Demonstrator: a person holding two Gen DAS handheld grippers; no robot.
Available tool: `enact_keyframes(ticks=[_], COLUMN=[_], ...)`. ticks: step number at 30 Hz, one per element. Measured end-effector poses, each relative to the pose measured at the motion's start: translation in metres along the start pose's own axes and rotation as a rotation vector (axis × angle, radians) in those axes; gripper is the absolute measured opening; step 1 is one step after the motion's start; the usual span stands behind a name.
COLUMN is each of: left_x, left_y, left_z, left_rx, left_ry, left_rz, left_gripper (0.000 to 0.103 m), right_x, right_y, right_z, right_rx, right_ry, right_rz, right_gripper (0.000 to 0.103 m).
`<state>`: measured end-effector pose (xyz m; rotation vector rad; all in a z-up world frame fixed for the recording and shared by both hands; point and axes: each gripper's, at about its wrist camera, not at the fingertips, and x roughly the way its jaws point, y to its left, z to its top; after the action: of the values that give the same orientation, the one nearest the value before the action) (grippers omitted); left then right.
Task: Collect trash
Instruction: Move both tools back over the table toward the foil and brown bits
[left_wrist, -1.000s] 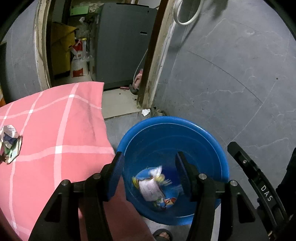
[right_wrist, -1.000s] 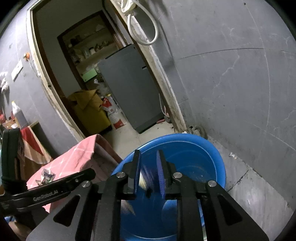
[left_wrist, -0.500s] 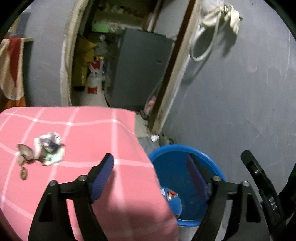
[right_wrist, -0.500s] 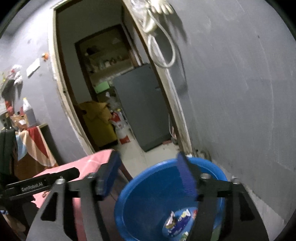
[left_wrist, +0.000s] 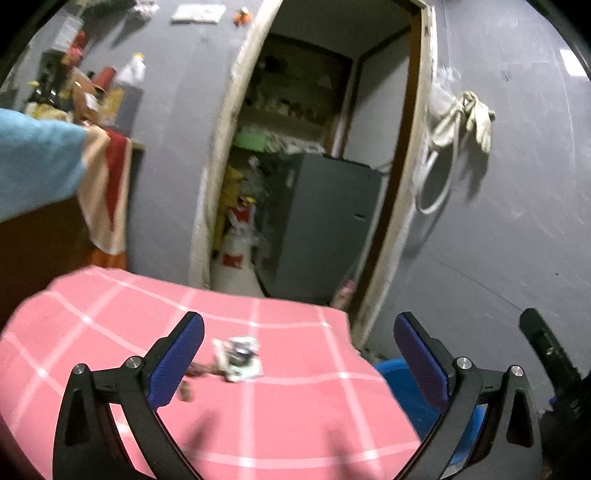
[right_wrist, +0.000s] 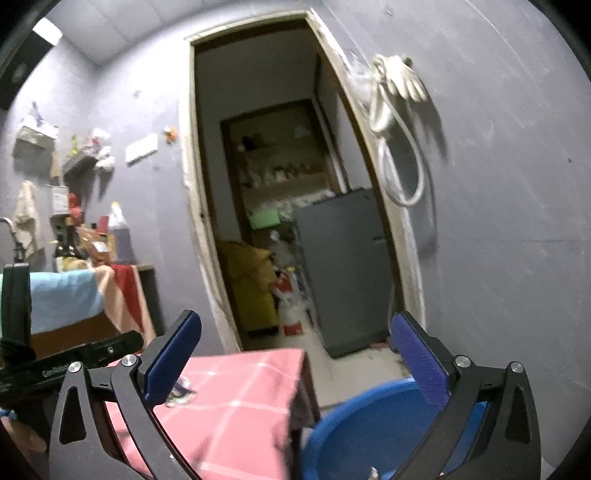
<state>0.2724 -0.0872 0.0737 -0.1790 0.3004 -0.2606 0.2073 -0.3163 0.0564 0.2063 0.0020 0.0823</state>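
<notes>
Lying betw. opening left hand-held gripper (left_wrist: 295, 354) jaws — crumpled wrapper (left_wrist: 239, 357), untouched.

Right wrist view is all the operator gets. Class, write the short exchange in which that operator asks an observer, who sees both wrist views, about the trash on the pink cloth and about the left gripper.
Operator: Something pale peeks out behind one of my fingers on the pink cloth. What is it?
Observer: A crumpled wrapper. The left wrist view shows it whole, lying on the cloth.
Operator: I see only the left gripper's body. Is it gripping that wrapper?
Observer: No. The left gripper is opening, nothing is between its fingers, and the wrapper lies ahead of them, untouched.
</notes>
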Motion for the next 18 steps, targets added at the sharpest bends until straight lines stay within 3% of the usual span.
enact_keyframes(ticks=[8, 18], left_x=[-0.033, -0.047], left_y=[0.032, 0.076], left_z=[0.003, -0.006], left_rx=[0.030, 0.034], left_ry=[-0.101, -0.108], left_rz=[0.089, 0.174], left_gripper=[0.101, 0.101], right_x=[0.002, 0.016], right_y=[0.044, 0.074], right_z=[0.001, -0.010], right_rx=[-0.080, -0.145], right_ry=[-0.062, -0.044], right_rz=[0.097, 0.167], right_gripper=[0.103, 0.103])
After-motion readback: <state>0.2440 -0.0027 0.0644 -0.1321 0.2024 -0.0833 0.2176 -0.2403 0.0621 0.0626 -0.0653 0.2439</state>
